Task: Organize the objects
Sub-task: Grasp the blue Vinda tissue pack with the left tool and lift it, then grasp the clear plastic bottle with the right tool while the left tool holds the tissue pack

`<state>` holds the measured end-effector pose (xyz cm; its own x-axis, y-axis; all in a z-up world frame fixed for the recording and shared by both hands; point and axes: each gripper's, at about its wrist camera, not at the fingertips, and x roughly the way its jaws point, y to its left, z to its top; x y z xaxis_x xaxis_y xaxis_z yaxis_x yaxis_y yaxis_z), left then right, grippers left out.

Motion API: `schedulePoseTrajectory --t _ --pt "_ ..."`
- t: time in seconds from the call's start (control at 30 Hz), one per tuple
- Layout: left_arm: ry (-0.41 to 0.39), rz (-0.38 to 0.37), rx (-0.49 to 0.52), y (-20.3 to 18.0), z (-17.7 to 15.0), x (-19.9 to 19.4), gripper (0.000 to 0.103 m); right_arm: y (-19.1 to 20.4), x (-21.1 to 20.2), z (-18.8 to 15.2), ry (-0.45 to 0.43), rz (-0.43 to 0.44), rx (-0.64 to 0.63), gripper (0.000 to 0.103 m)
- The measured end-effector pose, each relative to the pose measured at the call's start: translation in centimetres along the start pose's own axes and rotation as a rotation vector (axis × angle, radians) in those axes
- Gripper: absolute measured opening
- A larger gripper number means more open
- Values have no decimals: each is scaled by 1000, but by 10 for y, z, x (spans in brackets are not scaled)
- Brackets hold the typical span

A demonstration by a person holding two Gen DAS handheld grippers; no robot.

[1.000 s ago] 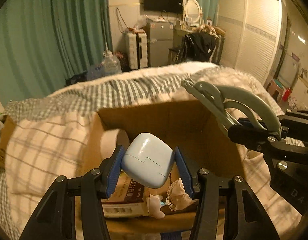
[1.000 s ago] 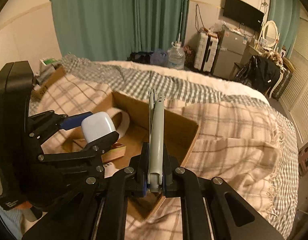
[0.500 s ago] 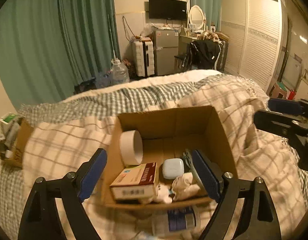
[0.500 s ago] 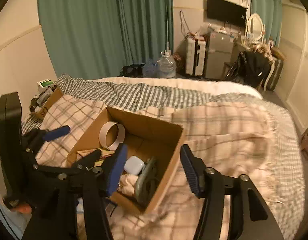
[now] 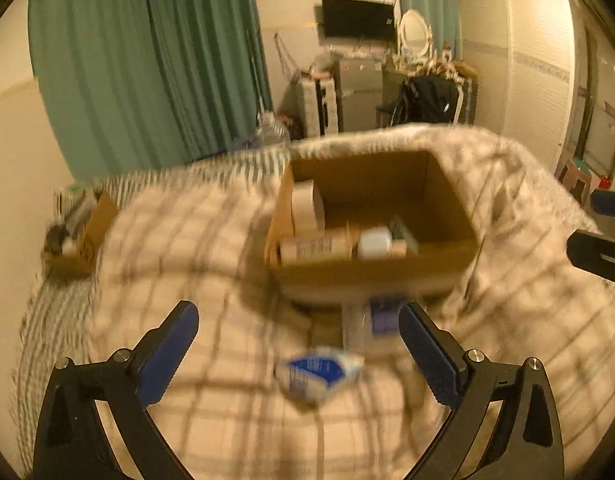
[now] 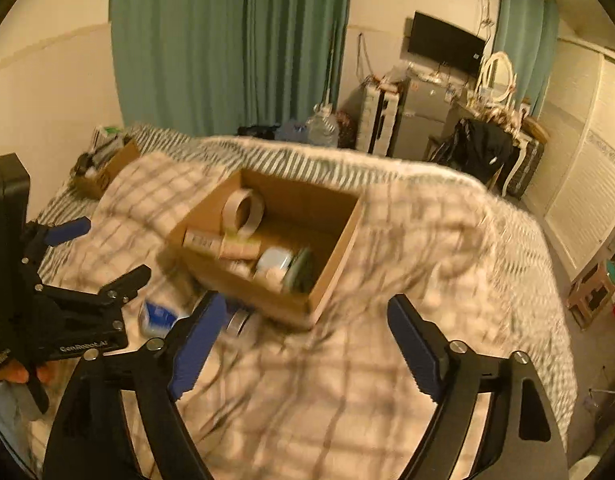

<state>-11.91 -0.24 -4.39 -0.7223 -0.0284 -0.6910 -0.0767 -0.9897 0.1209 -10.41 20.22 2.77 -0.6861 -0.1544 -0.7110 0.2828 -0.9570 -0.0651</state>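
Observation:
A cardboard box (image 5: 371, 272) (image 6: 331, 256) sits on the checked bedspread. In it lie a tape roll (image 6: 243, 212), a carton (image 5: 311, 246), a pale blue case (image 5: 373, 243) (image 6: 273, 260) and a grey-green tool (image 6: 301, 274). A blue-and-white packet (image 5: 319, 372) (image 6: 157, 316) lies on the bed in front of the box, with a plastic-wrapped item (image 5: 367, 320) beside it. My left gripper (image 5: 299, 356) is open and empty above the packet. My right gripper (image 6: 307, 340) is open and empty, pulled back from the box's near corner. Both views are motion-blurred.
A smaller cardboard box of odds and ends (image 5: 83, 236) (image 6: 103, 168) stands at the bed's left edge. Green curtains, a water jug (image 6: 321, 128), a fridge and a dresser lie beyond the bed. A stool (image 6: 591, 292) stands on the floor at right.
Both grippers let go of the pale blue case and the grey-green tool into the box, then drew back. The left one has moved back and down toward the packet.

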Motion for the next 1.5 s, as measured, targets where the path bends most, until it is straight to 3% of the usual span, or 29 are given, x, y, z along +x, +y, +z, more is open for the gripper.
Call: schedulePoseTrajectory --t 0.2,0.37,0.53,0.6,0.63,0.73,0.83,0.97,1.07,1.17,1.27,1.5 --pt "69 28 -15 -4 -36 38 103 29 44 -35 -12 -73 -58 87" --pt "105 -15 -41 4 -36 58 102 26 76 -54 57 -32 -31 87" --pt "201 -112 -60 4 -37 86 86 12 86 -57 84 -13 39 87" --pt "257 -105 -22 -5 -42 96 72 10 88 -59 93 -16 49 87" --pt "272 -95 5 -11 -45 97 70 10 89 -59 96 -20 51 87" --pt "231 -87 50 -22 -48 83 59 12 87 -60 94 -32 51 87" --pt "164 -71 0 -18 -52 59 56 14 86 -60 93 -43 50 87" --pt "42 15 -92 4 -46 23 52 22 84 -57 101 -63 49 87" --pt "-28 104 -105 22 -32 9 52 37 88 -52 126 -39 58 88" --pt "-30 163 -94 38 -17 15 52 57 106 -46 207 -41 58 89" --pt "-15 153 -135 56 -20 26 52 70 124 -39 243 -33 99 89" --pt "9 126 -187 73 -32 39 52 95 172 -30 299 -67 147 101"
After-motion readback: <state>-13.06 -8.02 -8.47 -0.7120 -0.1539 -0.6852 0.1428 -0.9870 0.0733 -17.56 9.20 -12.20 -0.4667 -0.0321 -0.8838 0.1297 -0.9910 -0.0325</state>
